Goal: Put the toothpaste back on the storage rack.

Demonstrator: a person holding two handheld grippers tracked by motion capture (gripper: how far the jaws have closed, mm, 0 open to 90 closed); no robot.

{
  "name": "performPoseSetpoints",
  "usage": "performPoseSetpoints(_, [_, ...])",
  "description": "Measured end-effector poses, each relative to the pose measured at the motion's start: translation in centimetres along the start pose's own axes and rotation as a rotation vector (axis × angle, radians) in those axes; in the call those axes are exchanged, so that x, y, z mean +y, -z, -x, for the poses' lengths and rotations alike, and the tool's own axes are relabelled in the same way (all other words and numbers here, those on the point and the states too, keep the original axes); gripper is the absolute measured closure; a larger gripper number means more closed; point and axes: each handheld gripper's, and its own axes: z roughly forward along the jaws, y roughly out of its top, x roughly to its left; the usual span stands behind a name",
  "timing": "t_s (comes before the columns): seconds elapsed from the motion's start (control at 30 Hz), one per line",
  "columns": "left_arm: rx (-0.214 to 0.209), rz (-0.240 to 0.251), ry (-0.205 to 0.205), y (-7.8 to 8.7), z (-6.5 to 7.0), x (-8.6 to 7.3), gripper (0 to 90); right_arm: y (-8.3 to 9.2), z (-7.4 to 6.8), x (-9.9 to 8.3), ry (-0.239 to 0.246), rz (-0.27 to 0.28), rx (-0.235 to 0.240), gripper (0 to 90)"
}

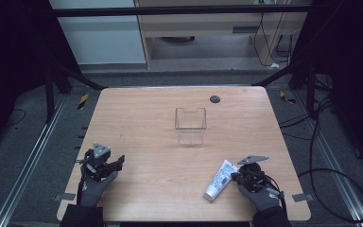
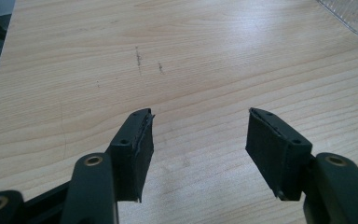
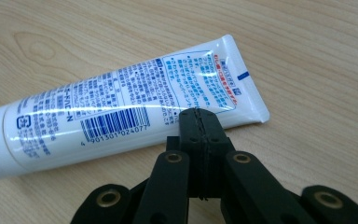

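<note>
White tube (image 3: 121, 116) lies on the table just beyond the closed right gripper (image 3: 199, 114)

On the surface (image 1: 146, 123), the container (image 1: 190, 126) stands near the middle, toward the far edge. The tube (image 1: 220, 180) lies near the near right corner, the right tongs (image 1: 238, 177) just beside it. The left tongs (image 1: 118, 163) sit by the near left corner.

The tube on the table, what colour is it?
White with blue print, the tube shows best in the right gripper view.
</note>
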Motion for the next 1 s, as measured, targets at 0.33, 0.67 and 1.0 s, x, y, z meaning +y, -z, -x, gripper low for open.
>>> performPoseSetpoints(0.33, [0.0, -0.002, -0.002, -0.1, 0.0, 0.0, 39.8, -0.8, 0.2, 0.6, -0.013, 0.012, 0.009, 90.0])
performPoseSetpoints(0.67, [0.001, -0.003, -0.004, -0.1, 0.0, 0.0, 39.7, -1.9, -0.4, 1.9, 0.002, 0.019, 0.016, 89.9])
performPoseSetpoints(1.0, [0.001, -0.003, -0.004, -0.1, 0.0, 0.0, 39.7, -3.1, -1.5, 2.9, 0.037, 0.018, 0.04, 89.8])
